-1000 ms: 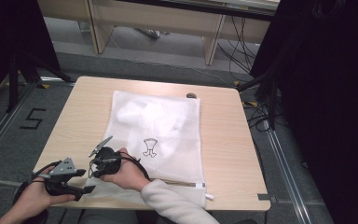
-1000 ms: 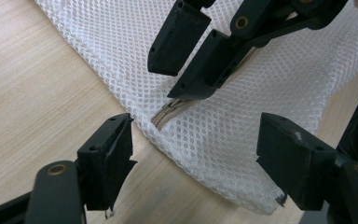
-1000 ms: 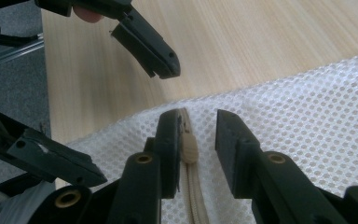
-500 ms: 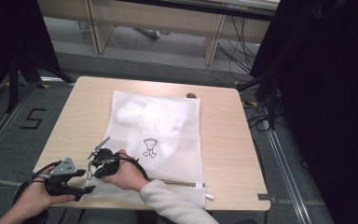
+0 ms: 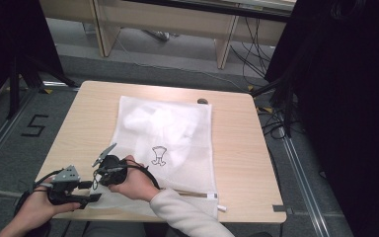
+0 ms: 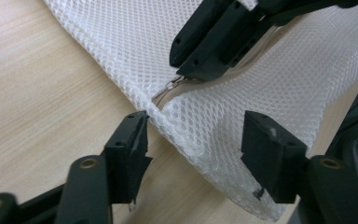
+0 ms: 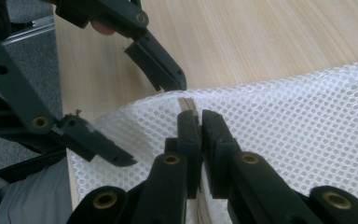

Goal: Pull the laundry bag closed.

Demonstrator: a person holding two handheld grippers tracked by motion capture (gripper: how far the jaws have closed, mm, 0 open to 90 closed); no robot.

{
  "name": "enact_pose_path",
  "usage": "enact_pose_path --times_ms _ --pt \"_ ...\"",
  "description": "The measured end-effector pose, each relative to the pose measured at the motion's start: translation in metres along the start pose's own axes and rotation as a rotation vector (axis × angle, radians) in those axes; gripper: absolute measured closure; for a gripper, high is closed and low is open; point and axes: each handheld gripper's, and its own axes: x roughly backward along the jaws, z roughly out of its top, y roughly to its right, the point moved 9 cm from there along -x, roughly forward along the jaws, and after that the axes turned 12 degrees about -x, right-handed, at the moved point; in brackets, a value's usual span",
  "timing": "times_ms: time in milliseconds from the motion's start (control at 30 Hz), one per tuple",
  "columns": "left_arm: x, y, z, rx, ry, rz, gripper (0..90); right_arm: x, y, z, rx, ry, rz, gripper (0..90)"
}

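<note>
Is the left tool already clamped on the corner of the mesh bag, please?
No, the left tool straddles the mesh bag corner with gaps beside both pads.

A light wooden table [image 5: 246,148] stands on a grey floor [image 5: 24,143], where a black figure 5 [image 5: 35,125] is marked to its left. Metal rails [image 5: 306,197] run along the floor on both sides. Behind the table stands pale wooden furniture [image 5: 177,19], perhaps a bench or desk, with cables [image 5: 249,54] trailing beneath. Dark curtains [image 5: 345,98] hang at right and left.
</note>
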Motion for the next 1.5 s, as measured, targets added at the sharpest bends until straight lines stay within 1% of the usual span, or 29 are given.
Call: enact_pose_path --times_ms 67,100,133,233,267,300,333,367,433,500,600,667,700,733,767,800,900,933,1000,1033,1067,1133,1167,1267,1300,1367,1433,1467,1500 --pt "-0.001 0.000 0.000 0.022 0.002 -0.006 45.3 0.002 -0.001 0.000 0.000 0.000 -0.003 87.0" --pt "-0.002 0.001 0.000 0.054 -0.005 -0.020 46.7 0.003 -0.001 0.000 0.008 0.003 -0.001 87.0" --pt "-0.003 0.001 -0.001 0.070 -0.009 -0.034 49.2 0.004 -0.001 0.001 0.015 0.010 -0.006 87.0" --pt "-0.006 0.002 0.000 0.082 -0.020 -0.048 52.7 0.007 -0.001 0.001 0.018 0.013 -0.003 87.0" --pt "-0.007 0.003 0.001 0.088 -0.028 -0.041 53.8 0.007 -0.001 0.001 0.017 0.014 -0.005 87.0" --pt "-0.008 0.002 0.000 0.082 -0.039 -0.045 55.2 0.008 -0.002 0.000 0.007 0.009 -0.004 87.0" --pt "-0.009 0.003 0.000 0.095 -0.038 -0.047 56.9 0.009 -0.003 0.000 0.001 0.009 -0.001 87.0" --pt "-0.009 0.003 0.000 0.098 -0.044 -0.062 58.3 0.008 -0.001 0.001 0.030 0.021 -0.002 87.0" --pt "-0.011 0.002 0.000 0.116 -0.042 -0.058 62.3 0.009 -0.002 0.001 0.025 0.022 0.000 87.0" --pt "-0.012 0.002 0.001 0.105 -0.050 -0.056 68.2 0.010 -0.002 0.000 0.026 0.024 -0.001 87.0" --pt "-0.011 0.003 0.004 0.067 -0.041 -0.048 79.2 0.011 0.001 -0.001 0.025 0.028 0.009 86.9" --pt "-0.010 0.004 0.007 0.053 -0.027 -0.037 83.3 0.012 0.003 -0.003 0.016 0.031 0.010 86.9" --pt "-0.009 0.004 0.007 0.041 -0.028 -0.042 84.2 0.013 0.003 -0.005 -0.004 0.030 0.013 86.7" --pt "-0.009 0.004 0.009 0.033 -0.024 -0.029 84.7 0.014 0.003 -0.007 -0.015 0.025 0.021 86.4" --pt "-0.009 0.005 0.009 0.025 -0.019 -0.033 85.0 0.014 0.005 -0.008 -0.002 0.031 0.021 85.7" --pt "-0.009 0.006 0.010 0.033 -0.016 -0.032 85.1 0.015 0.004 -0.009 -0.008 0.026 0.030 84.6" --pt "-0.007 0.004 0.009 -0.017 -0.030 -0.034 85.3 0.016 0.006 -0.011 -0.004 0.034 0.042 81.9" --pt "-0.008 0.006 0.011 0.005 -0.006 -0.029 85.3 0.017 0.006 -0.014 -0.025 0.021 0.042 80.6" --pt "-0.006 0.004 0.010 -0.007 -0.012 -0.023 85.3 0.017 0.008 -0.016 -0.031 0.016 0.047 78.2" --pt "-0.007 0.006 0.012 0.002 0.002 -0.030 85.2 0.018 0.006 -0.020 -0.069 -0.005 0.051 76.9" --pt "-0.005 0.004 0.010 -0.026 -0.020 -0.022 85.2 0.017 0.010 -0.020 -0.045 0.003 0.052 76.1" --pt "-0.007 0.007 0.010 0.007 -0.010 -0.030 85.2 0.017 0.012 -0.021 -0.056 0.005 0.063 75.5" --pt "-0.008 0.007 0.011 0.007 -0.007 -0.029 85.2 0.018 0.012 -0.020 -0.068 0.008 0.077 75.4" --pt "-0.007 0.007 0.011 0.000 -0.009 -0.026 85.2 0.021 0.012 -0.017 -0.086 0.017 0.095 74.7" --pt "-0.007 0.006 0.011 -0.016 -0.007 -0.025 85.2 0.020 0.013 -0.016 -0.081 0.019 0.108 74.4" --pt "-0.006 0.004 0.010 -0.038 -0.019 -0.020 85.2 0.019 0.012 -0.017 -0.101 0.005 0.124 72.9" --pt "-0.005 0.005 0.010 -0.039 -0.016 -0.024 85.2 0.016 0.013 -0.017 -0.094 0.005 0.126 72.1" --pt "-0.006 0.007 0.012 -0.023 -0.002 -0.022 85.2 0.015 0.011 -0.018 -0.119 -0.003 0.145 71.4" --pt "-0.006 0.006 0.011 -0.027 -0.007 -0.016 85.3 0.013 0.011 -0.018 -0.127 -0.007 0.150 71.4"
